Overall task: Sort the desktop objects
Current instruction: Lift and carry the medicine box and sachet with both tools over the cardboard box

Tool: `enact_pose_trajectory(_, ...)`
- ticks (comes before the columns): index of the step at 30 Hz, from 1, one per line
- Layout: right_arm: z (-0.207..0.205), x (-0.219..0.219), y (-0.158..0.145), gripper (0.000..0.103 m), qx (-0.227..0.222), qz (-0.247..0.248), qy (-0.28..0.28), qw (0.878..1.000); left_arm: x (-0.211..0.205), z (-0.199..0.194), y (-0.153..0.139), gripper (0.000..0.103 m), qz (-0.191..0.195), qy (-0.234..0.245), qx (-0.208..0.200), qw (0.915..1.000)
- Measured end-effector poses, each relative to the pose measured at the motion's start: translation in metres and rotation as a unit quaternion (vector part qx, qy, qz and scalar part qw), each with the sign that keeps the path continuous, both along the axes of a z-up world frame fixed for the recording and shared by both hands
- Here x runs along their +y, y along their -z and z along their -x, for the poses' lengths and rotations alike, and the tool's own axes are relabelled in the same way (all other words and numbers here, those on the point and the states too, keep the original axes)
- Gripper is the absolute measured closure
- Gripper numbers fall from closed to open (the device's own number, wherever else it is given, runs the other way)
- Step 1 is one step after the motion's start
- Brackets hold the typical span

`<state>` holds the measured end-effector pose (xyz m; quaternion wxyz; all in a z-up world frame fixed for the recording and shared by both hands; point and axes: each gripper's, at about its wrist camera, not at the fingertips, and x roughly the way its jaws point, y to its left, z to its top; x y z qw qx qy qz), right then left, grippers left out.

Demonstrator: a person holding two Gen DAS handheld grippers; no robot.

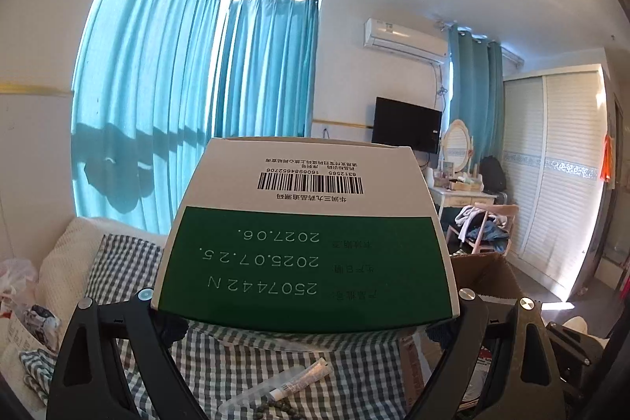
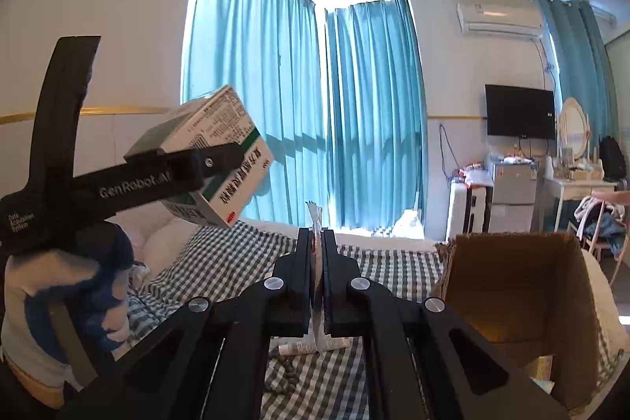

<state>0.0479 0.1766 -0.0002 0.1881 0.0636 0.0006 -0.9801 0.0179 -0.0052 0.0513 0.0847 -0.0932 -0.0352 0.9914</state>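
Smooth card box with printed faces; matt black plastic grippers with shiny metal pins; woven checked cloth; rough brown corrugated carton; knit glove.

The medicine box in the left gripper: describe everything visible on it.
The medicine box is a rectangular carton, apparently cardboard, white and dark green. The face toward the left wrist camera carries a barcode on its white part and embossed dates and a batch code on the green part, all reading upside down. The right wrist view shows fine print on a white side and a small red mark near one corner. It is held tilted in the air above the checked cloth, clamped between the left gripper's fingers.
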Motion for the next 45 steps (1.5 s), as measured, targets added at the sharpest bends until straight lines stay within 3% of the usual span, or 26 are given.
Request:
enact_pose_trajectory(4, 0.001, 0.0, -0.001, 0.099, 0.004, -0.004, 0.01, 1.0, 0.012, -0.006, -0.002, 0.01, 0.014, 0.004, 0.009, 0.9999)
enact_pose_trajectory(9, -0.008, 0.009, -0.007, 0.099, 0.012, 0.003, 0.02, 1.0, 0.015, -0.007, -0.002, 0.01, -0.017, 0.04, 0.007, 0.9991)
enact_pose_trajectory(18, -0.019, 0.039, -0.016, 0.099, 0.025, 0.008, 0.076, 0.997, 0.041, -0.013, -0.002, 0.01, -0.022, 0.063, 0.02, 0.9976)
enact_pose_trajectory(31, -0.038, 0.09, -0.03, 0.099, 0.039, 0.014, 0.147, 0.988, 0.101, -0.025, 0.003, 0.01, 0.0, 0.119, 0.045, 0.9919)
enact_pose_trajectory(45, -0.041, 0.129, -0.034, 0.099, 0.03, 0.021, 0.206, 0.978, 0.14, -0.012, 0.014, 0.01, 0.008, 0.16, 0.026, 0.9867)
